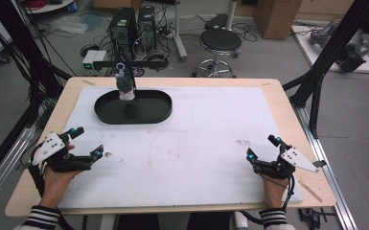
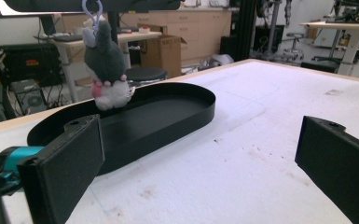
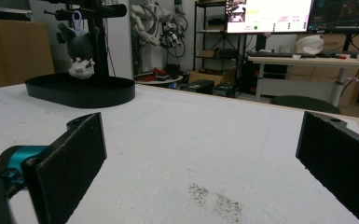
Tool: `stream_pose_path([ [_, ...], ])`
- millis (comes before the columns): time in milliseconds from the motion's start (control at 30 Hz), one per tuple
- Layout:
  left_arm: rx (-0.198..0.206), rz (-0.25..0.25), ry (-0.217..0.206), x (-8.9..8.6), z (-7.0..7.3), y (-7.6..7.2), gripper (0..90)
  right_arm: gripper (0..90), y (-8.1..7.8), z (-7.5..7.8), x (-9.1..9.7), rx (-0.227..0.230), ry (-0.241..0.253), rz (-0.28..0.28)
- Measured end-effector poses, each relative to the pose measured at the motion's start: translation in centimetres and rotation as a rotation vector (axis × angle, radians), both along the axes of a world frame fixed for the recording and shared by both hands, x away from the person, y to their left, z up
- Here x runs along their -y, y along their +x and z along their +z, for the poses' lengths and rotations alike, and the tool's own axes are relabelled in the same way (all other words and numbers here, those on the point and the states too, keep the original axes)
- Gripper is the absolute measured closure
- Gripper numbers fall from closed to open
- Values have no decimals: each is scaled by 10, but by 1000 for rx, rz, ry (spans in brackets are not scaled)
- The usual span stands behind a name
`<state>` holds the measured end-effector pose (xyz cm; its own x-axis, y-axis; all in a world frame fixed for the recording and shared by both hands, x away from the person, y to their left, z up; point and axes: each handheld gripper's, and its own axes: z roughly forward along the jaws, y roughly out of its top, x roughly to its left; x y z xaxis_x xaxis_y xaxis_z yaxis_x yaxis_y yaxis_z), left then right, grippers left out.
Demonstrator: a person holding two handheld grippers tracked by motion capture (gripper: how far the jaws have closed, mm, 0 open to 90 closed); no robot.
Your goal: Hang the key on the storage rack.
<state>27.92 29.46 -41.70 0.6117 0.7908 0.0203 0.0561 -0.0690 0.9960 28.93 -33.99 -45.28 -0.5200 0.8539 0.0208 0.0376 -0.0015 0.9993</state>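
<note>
plush keychain toy [image 1: 125, 87] hangs by its blue loop from the stand's crossbar [image 1: 124, 63] over the black oval tray [image 1: 160, 109], far side of worktop [image 1: 196, 153]. looks soft, light, squashy; prob best pinched at the body, not the loop. left tool [image 1: 87, 143] & right tool [image 1: 262, 148] both jaws apart, nothing btwn. count: 1 toy, 1 tray, 1 stand, 2 tools.

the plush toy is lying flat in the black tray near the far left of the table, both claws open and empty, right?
Not quite: the plush toy hangs by its loop from the stand's bar above the black tray, as the left gripper view shows. Both claws, left and right, are open and empty.
</note>
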Motion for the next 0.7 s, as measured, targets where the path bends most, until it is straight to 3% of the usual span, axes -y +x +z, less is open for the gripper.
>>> stream_pose_path([
  [133, 53, 1, -29, -4, -12, -10, 17, 5, 0, 0, 0, 7, -5, -3],
  [300, 52, 11, -40, -8, -23, -15, 18, 5, -1, 0, 0, 7, -4, -3],
  [367, 51, 4, -63, -9, -27, -16, 18, 5, 0, 0, 1, 18, -8, -4],
  [467, 94, 5, -77, -11, -34, -21, 18, 5, 0, 0, 1, 15, -6, -1],
  [700, 81, 25, -84, -11, -37, -21, 18, 5, 0, 0, 1, 16, -8, -4],
])
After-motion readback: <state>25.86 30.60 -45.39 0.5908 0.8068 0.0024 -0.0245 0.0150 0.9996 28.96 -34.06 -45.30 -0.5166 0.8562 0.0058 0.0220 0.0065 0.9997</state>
